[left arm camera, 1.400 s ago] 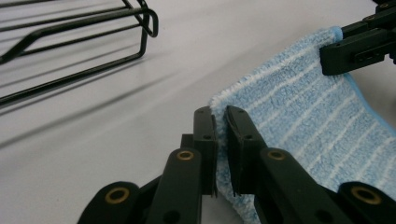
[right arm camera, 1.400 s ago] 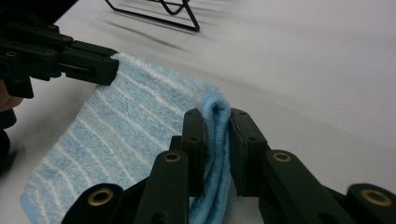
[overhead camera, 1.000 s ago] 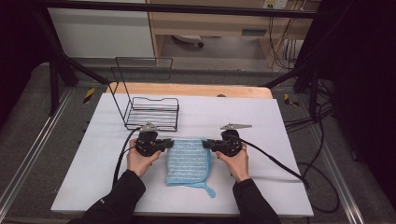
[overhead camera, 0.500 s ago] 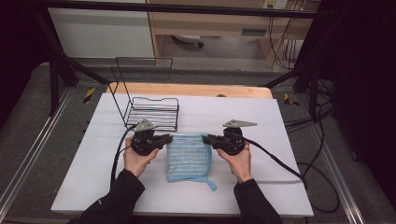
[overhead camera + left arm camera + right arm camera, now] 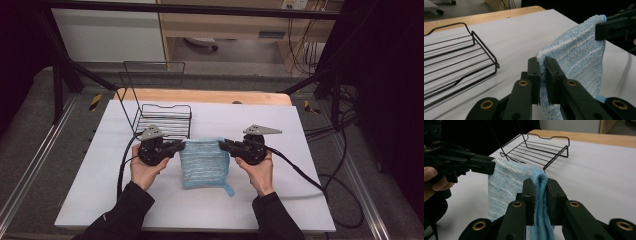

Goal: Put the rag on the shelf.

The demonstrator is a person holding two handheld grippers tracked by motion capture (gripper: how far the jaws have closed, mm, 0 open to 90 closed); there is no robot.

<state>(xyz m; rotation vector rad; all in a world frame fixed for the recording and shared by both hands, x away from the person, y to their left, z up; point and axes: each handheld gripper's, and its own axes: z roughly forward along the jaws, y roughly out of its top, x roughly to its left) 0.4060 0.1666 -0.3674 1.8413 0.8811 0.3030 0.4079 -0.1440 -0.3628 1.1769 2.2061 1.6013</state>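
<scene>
Resting on white table (image 5: pixel 310 150) | wire rack (image 5: pixel 165 120) | grey floor (image 5: pixel 40 130)

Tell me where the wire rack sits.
In the high view, the wire rack sits on the white table, left of centre, just behind the left gripper and blue cloth.

- Left gripper (image 5: pixel 181 146) and right gripper (image 5: pixel 223 145): both raised from their earlier position close to the white table (image 5: pixel 300 150).
- Blue cloth (image 5: pixel 204 162): top edge lifted off the table with the grippers; the cloth now hangs between them instead of lying flat.
- Cloth's lower edge and loop: drawn slightly toward the wire rack (image 5: pixel 165 120).
</scene>
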